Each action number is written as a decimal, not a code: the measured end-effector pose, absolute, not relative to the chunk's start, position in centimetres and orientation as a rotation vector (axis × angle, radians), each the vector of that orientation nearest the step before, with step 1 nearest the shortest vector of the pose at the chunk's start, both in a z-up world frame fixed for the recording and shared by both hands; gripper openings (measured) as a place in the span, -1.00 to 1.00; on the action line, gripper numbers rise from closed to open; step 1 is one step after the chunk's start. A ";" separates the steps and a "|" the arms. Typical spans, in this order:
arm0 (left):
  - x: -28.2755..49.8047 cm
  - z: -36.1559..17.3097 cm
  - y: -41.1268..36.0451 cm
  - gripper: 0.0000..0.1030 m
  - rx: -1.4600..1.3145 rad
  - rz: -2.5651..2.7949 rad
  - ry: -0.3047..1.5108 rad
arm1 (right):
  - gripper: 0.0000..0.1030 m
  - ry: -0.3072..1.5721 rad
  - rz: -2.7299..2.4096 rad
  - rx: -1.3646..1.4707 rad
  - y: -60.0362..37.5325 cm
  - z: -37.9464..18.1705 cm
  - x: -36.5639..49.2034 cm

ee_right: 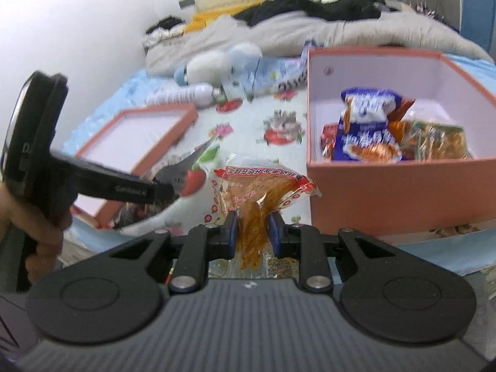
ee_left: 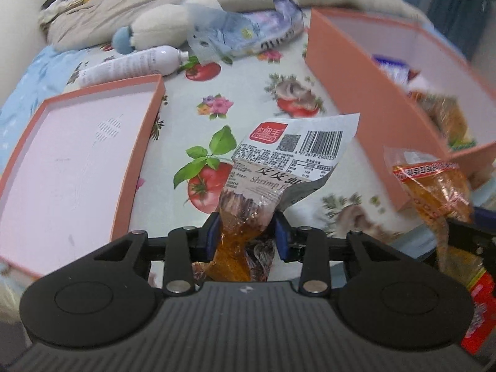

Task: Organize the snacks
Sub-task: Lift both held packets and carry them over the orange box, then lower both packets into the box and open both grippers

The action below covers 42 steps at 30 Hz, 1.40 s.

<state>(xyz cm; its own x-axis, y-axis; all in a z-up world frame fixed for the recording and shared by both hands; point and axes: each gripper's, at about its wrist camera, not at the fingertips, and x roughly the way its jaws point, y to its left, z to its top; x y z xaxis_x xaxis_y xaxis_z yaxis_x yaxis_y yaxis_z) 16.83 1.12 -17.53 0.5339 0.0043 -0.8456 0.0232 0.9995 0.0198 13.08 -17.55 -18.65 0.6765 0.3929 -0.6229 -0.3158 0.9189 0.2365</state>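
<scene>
Left wrist view: left gripper point(ee_left: 248, 232) clamps the shrimp packet point(ee_left: 279, 167) at its crumpled lower end, clear of the bedsheet point(ee_left: 248, 93); right gripper point(ee_right: 251, 232) pinches the orange snack pouch point(ee_right: 263, 186) likewise. Both judged light, soft, slippery film; grip the gathered neck. Beyond, the pink box point(ee_right: 387, 186) holds several packets; its lid point(ee_left: 77, 142) lies empty

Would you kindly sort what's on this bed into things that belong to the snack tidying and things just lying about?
Belongs to the job:
- shrimp snack packet in the left tool
- orange snack packet in the right tool
- pink box holding snacks
- box lid

Lying about:
- plush toy
- white bottle
- grey duvet
</scene>
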 end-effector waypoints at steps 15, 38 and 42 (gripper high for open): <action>10.0 -8.9 -2.5 -0.20 -0.202 -0.057 0.883 | -0.53 0.609 0.298 0.143 -21.3 -11.9 9.3; 25.9 -7.3 -13.5 -0.20 -0.181 -0.255 0.861 | -0.52 0.627 0.106 0.207 -31.0 -11.1 20.9; 30.0 -8.5 -14.6 -0.20 -0.182 -0.270 0.888 | -0.51 0.644 0.089 0.217 -32.4 -12.1 24.3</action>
<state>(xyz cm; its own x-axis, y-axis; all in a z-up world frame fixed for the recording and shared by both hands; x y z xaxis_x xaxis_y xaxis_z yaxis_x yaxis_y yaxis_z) 30.02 -14.61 -8.49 0.6002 -0.3063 -0.7389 0.1561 0.9509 -0.2673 24.30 -32.37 -12.06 0.7967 0.1495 -0.5856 -0.0154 0.9736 0.2276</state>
